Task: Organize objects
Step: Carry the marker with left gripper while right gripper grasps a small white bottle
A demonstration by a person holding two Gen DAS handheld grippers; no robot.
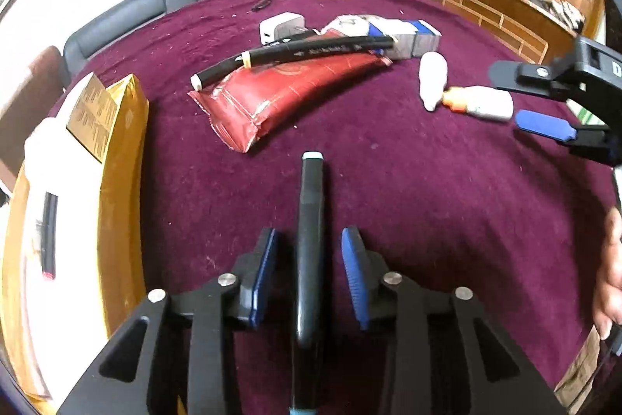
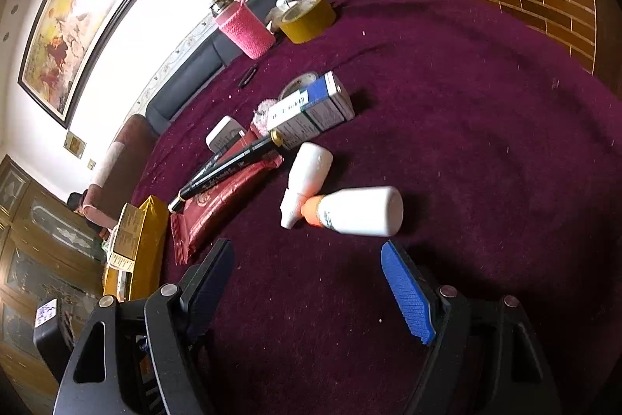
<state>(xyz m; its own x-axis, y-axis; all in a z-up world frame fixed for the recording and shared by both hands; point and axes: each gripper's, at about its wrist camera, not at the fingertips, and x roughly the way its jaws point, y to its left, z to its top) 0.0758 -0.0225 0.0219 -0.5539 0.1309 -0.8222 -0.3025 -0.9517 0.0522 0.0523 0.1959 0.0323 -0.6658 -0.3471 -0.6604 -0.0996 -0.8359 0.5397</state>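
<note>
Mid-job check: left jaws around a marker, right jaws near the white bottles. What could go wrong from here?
1. The marker lies between the left gripper pads with gaps on both sides; lifting now would probably leave it behind.
2. The two bottles lie touching near the open right gripper; grabbing one may roll the other.
3. Two more markers rest on the red packet; moving it could spill them.

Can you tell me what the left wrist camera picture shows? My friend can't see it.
A black marker lies between the left gripper's open blue pads, which are not touching it. It rests on a purple tablecloth. Farther back, two more black markers lie on a red packet, with two white bottles to the right.
</note>
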